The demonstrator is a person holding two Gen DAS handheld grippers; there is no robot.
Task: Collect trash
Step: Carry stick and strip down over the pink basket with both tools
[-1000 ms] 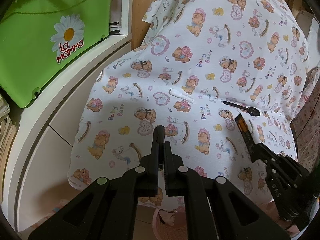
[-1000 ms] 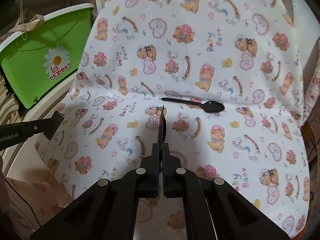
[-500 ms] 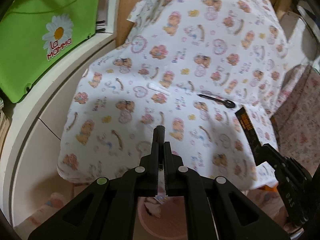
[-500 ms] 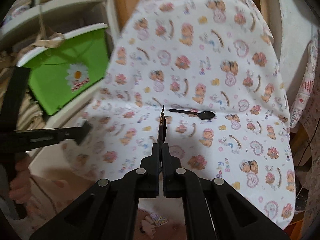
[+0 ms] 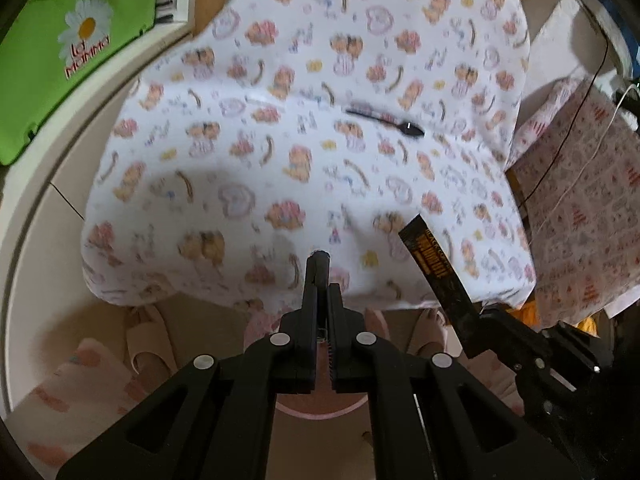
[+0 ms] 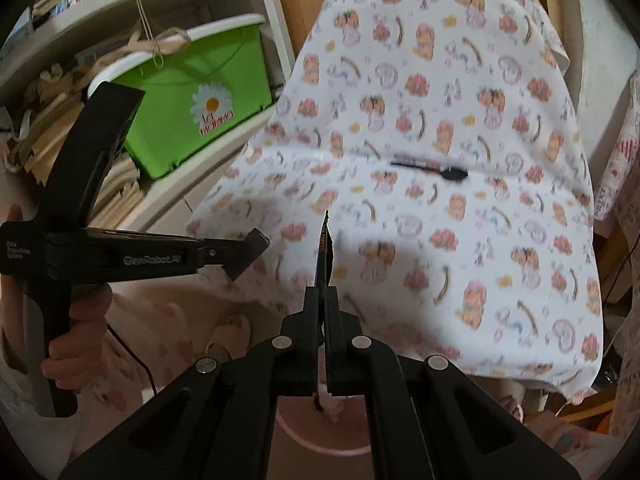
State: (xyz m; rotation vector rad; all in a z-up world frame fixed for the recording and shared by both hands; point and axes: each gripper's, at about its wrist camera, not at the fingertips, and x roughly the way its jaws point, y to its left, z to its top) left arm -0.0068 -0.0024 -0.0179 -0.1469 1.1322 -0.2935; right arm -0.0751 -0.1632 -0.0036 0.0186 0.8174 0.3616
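My right gripper (image 6: 322,294) is shut on a black coffee sachet (image 6: 322,248) with orange print, seen edge-on here. In the left wrist view the sachet (image 5: 432,264) sticks up from the right gripper (image 5: 478,318) at the lower right. My left gripper (image 5: 322,276) is shut, and nothing clearly shows between its fingers; the right wrist view shows it (image 6: 256,242) from the side. Both hang past the near edge of the bear-print tablecloth (image 5: 280,160), over a pink bin (image 5: 320,410) on the floor. A black spoon (image 5: 386,120) and a small white stick (image 5: 260,100) lie on the cloth.
A green tub with a daisy label (image 6: 200,96) sits on a white shelf at the left. Slippers (image 5: 148,336) lie on the floor beside the pink bin (image 6: 304,438). A hand (image 6: 80,320) holds the left gripper's handle. Patterned cloth and cables (image 5: 580,200) hang at the right.
Both grippers have drawn back from the tabletop past its near edge. The pink bin has come into view beneath them. The right gripper still holds the sachet.
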